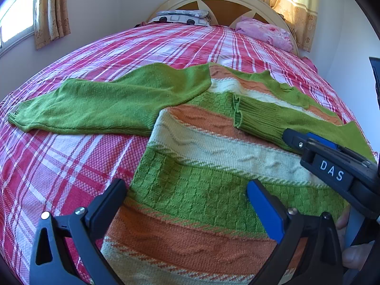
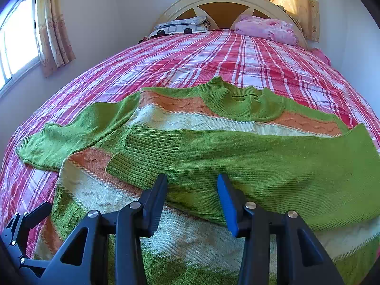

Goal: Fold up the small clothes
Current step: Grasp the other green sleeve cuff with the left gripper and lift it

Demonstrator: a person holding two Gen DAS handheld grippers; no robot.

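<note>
A knitted sweater (image 1: 201,156) with green, orange and cream stripes lies flat on the bed. Its left green sleeve (image 1: 99,104) stretches out to the left. Its right sleeve (image 2: 237,159) is folded across the body, cuff (image 1: 239,114) near the middle. My left gripper (image 1: 187,187) is open over the lower body, empty. My right gripper (image 2: 192,180) is open with its fingertips at the near edge of the folded sleeve, gripping nothing; it also shows in the left wrist view (image 1: 327,154) at the right.
The bed has a red and white plaid cover (image 1: 71,166). A patterned pillow (image 1: 182,17) and a pink bundle (image 1: 266,33) lie by the headboard (image 2: 223,2). A window with curtains (image 2: 54,30) is on the left wall.
</note>
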